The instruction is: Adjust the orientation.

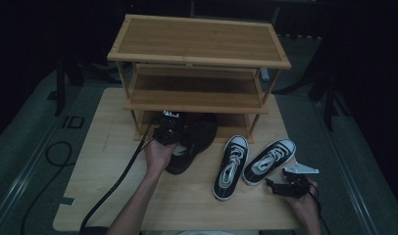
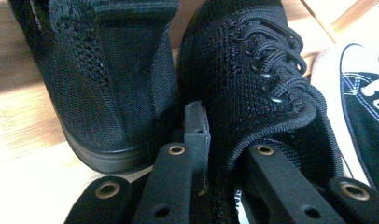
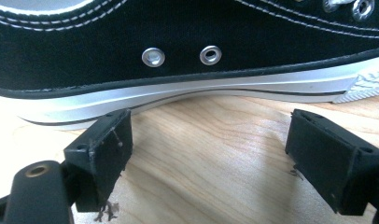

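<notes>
- Left gripper (image 1: 173, 139): black two-jaw tool held in the person's left hand (image 1: 159, 155), placed at the front of the rack's lowest tier. In the left gripper view its jaws are clamped on the collar of a black knit mesh lace-up shoe (image 2: 253, 70), one jaw inside the opening, the other outside.
- Gripped black knit shoe (image 1: 194, 142): lies on the table with its toe end under the bottom shelf and its heel toward the person.
- Second black knit mesh shoe (image 2: 99, 79): stands just beside the gripped one, touching or nearly so, heel facing the camera.
- Right gripper (image 1: 280, 185): black tool with grey three-cornered plate, resting low near the table's right front edge. Its jaws are spread wide with nothing between them.
- Pair of black canvas sneakers with white laces and white rubber soles: left one (image 1: 230, 166), right one (image 1: 268, 161). The right gripper's jaws sit just beside the right one's sidewall (image 3: 187, 60), apart from it.
- Three-tier bamboo shoe rack (image 1: 199, 41): stands at the table's far side.
- Light wooden table (image 1: 109, 161): bears everything above.
</notes>
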### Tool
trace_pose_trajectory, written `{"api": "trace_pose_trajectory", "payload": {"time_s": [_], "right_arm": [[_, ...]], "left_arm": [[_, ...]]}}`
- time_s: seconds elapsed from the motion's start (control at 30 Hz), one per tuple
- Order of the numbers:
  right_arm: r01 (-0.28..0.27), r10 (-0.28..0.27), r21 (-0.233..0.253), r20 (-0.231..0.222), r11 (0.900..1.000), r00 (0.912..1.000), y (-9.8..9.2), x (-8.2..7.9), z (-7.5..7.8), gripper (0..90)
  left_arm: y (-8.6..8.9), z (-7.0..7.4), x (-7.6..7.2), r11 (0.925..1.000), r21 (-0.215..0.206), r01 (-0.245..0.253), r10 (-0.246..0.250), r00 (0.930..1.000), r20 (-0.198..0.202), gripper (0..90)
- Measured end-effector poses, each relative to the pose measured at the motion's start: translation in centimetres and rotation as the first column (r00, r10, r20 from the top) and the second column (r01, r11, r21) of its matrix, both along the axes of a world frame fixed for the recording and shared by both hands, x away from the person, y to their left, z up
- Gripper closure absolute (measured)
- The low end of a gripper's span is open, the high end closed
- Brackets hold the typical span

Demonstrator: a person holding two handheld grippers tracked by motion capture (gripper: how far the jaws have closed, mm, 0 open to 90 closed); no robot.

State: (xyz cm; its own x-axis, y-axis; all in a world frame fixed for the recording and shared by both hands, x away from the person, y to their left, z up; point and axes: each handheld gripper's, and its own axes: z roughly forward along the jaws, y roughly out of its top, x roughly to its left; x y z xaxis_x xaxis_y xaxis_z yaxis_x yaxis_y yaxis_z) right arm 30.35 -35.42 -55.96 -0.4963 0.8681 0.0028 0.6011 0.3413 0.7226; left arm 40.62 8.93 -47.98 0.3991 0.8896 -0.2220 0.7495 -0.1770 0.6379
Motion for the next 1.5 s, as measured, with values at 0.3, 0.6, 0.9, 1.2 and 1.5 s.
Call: {"api": "trace_pose_trajectory", "payload": {"time_s": [0.3,0.6,0.9,1.2,1.5], "right_arm": [[-0.001,0.001,0.000,0.000,1.000,1.0000,0.0,0.0,0.0,14.5],[-0.001,0.001,0.000,0.000,1.000,1.0000,0.0,0.0,0.0,14.5],[-0.001,0.001,-0.001,0.000,1.000,1.0000,0.0,0.0,0.0,14.5],[-0.001,0.001,-0.001,0.002,1.000,1.0000,0.0,0.0,0.0,14.6],[-0.001,0.001,0.000,0.000,1.000,1.0000,0.0,0.0,0.0,14.5]], "left_arm": [[0.7,-0.4,0.1,0.9991,0.016,0.040,-0.040,0.9991,-0.012,68.0],[1.4,0.9,-1.1,0.9957,0.001,0.093,-0.093,0.9950,0.036,60.9],[2.9,2.9,-4.1,0.9882,-0.009,0.153,-0.150,0.9795,0.134,88.0],[5.1,2.6,-6.3,0.9898,-0.009,0.142,-0.140,0.9806,0.137,90.0],[6.1,-1.1,-8.9,0.9925,0.003,0.122,-0.122,0.9893,0.079,89.9]]}}
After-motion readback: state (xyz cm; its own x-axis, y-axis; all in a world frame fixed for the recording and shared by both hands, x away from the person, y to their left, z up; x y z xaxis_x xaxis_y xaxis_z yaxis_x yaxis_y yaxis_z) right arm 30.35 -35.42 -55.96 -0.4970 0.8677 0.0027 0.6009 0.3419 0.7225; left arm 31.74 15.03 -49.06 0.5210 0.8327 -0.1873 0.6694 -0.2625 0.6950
